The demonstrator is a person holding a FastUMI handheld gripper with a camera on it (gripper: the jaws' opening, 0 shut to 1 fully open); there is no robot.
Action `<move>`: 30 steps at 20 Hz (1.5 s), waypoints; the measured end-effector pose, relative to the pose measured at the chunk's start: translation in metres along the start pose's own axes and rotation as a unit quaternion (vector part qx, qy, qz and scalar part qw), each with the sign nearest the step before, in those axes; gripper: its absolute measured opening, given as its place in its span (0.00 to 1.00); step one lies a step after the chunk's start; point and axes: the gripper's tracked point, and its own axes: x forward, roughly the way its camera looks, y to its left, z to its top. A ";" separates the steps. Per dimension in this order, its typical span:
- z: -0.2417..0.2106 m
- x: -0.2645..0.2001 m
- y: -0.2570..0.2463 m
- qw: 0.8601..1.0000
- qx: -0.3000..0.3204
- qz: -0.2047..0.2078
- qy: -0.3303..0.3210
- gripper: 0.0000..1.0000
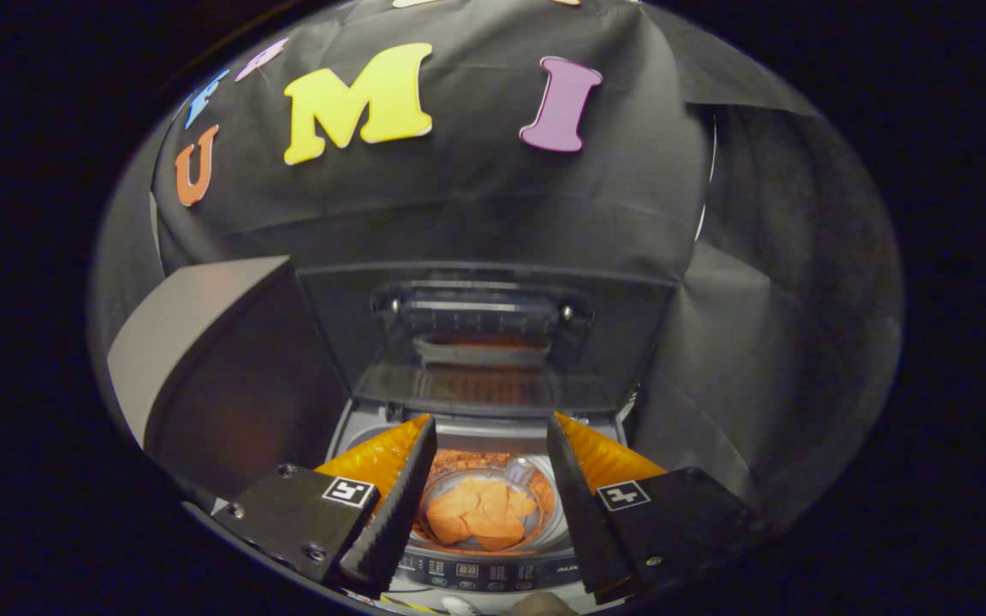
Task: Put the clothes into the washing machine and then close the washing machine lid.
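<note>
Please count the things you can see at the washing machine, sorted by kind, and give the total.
Washing machine: 1
Lid, standing open: 1
Orange cloth inside the drum: 1
Tongs, open and holding nothing, above the drum: 1
Total: 4

A staged recording booth set up as a laundry corner: wrinkled black cloth walls [476,197] fill the upper frame, and a grey top-loading washing machine [484,569] with raised dark lid [493,342] sits at lower centre
</note>
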 end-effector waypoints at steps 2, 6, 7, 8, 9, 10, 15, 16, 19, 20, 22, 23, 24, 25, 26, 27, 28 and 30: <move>0.025 -0.005 0.001 1.000 0.008 0.005 -0.021 0.80; 0.067 -0.004 0.002 0.999 0.010 -0.001 -0.046 0.81; 0.075 -0.003 0.002 0.999 0.011 -0.002 -0.050 0.82; 0.085 0.001 0.002 0.998 0.012 -0.003 -0.054 0.83; 0.091 0.003 0.002 0.998 0.013 -0.002 -0.057 0.83; 0.099 0.006 0.002 0.998 0.012 -0.004 -0.060 0.83; 0.124 0.028 0.001 0.998 0.017 -0.010 -0.057 0.83; 0.127 0.035 0.003 0.998 0.017 -0.011 -0.055 0.83; 0.130 0.056 0.009 0.999 0.014 -0.015 -0.042 0.83; 0.131 0.067 0.012 0.999 0.016 -0.017 -0.033 0.83; 0.126 0.080 0.015 0.999 0.024 -0.016 -0.016 0.83; 0.124 0.086 0.015 0.999 0.027 -0.019 -0.010 0.83; 0.122 0.091 0.014 0.999 0.030 -0.022 -0.004 0.83; 0.120 0.098 0.014 0.999 0.032 -0.024 0.002 0.83; 0.111 0.107 0.013 0.999 0.030 -0.029 0.017 0.83; 0.117 0.106 0.013 0.999 0.023 -0.030 -0.004 0.83; 0.109 0.112 0.010 0.999 0.016 -0.040 0.007 0.84; 0.113 0.110 0.011 0.999 0.023 -0.038 -0.008 0.93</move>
